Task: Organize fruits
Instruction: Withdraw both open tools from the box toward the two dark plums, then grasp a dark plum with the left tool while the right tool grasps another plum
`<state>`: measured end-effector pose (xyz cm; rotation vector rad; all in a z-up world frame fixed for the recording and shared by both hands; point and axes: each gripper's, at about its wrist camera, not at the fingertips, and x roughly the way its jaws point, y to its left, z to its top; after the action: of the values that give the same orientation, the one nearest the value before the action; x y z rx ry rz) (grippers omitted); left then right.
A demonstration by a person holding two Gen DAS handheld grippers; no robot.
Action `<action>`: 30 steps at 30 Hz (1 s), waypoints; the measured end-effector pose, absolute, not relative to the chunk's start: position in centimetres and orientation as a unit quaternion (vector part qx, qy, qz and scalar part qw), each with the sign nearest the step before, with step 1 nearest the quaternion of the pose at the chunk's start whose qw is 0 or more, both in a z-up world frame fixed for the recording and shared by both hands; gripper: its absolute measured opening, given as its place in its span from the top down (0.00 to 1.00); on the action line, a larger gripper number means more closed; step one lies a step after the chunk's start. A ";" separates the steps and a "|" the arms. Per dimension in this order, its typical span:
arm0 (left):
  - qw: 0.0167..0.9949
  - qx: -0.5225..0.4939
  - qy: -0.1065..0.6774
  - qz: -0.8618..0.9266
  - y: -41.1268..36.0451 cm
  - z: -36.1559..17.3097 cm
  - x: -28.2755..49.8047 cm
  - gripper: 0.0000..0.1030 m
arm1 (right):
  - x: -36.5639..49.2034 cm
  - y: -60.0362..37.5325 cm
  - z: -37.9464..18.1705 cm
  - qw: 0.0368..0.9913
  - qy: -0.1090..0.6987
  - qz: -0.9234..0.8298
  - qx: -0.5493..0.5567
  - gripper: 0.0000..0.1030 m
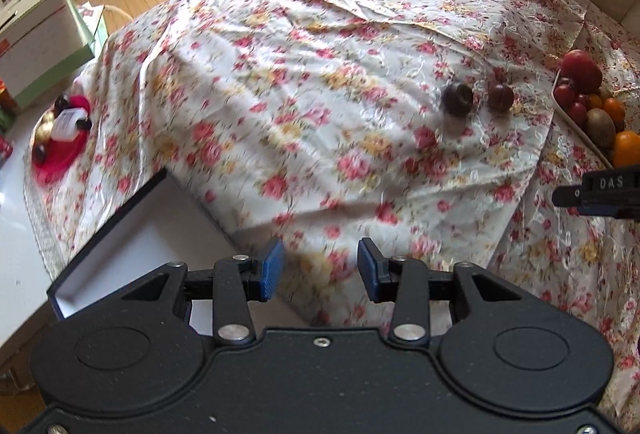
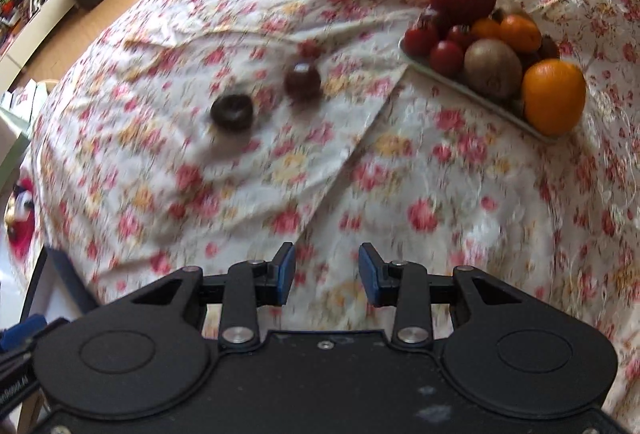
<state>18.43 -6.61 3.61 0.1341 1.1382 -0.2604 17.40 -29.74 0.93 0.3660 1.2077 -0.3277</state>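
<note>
Fruit mostly sits piled in the tray; two dark plums remain loose on the worktop. Left tool and right tool are both released, grasping nothing.

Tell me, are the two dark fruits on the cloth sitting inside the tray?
No, both dark fruits lie loose on the floral cloth, left of the tray.
</note>
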 end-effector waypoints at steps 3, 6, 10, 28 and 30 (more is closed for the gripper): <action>0.834 0.072 0.533 -0.124 -8.0 3.4 20.2 0.52 | 20.0 -30.7 0.6 0.800 0.552 -0.159 0.174 0.63; 0.836 0.076 0.529 -0.126 -9.2 3.0 21.9 0.52 | 22.4 -31.4 0.2 0.807 0.539 -0.167 0.175 0.63; 0.842 0.075 0.519 -0.126 -10.3 2.3 23.8 0.52 | 25.4 -32.1 -0.2 0.822 0.512 -0.179 0.173 0.63; 0.836 0.079 0.518 -0.162 -13.1 -0.9 27.5 0.52 | 31.1 -33.5 -6.0 0.819 0.516 -0.175 0.178 0.65; 0.835 0.078 0.518 -0.168 -13.9 -0.9 27.7 0.52 | 30.3 -33.7 -5.4 0.822 0.514 -0.166 0.181 0.65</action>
<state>27.72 -13.88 -0.92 0.1650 1.0958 -0.3550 30.35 -33.70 -5.43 0.3847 1.0944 -0.3529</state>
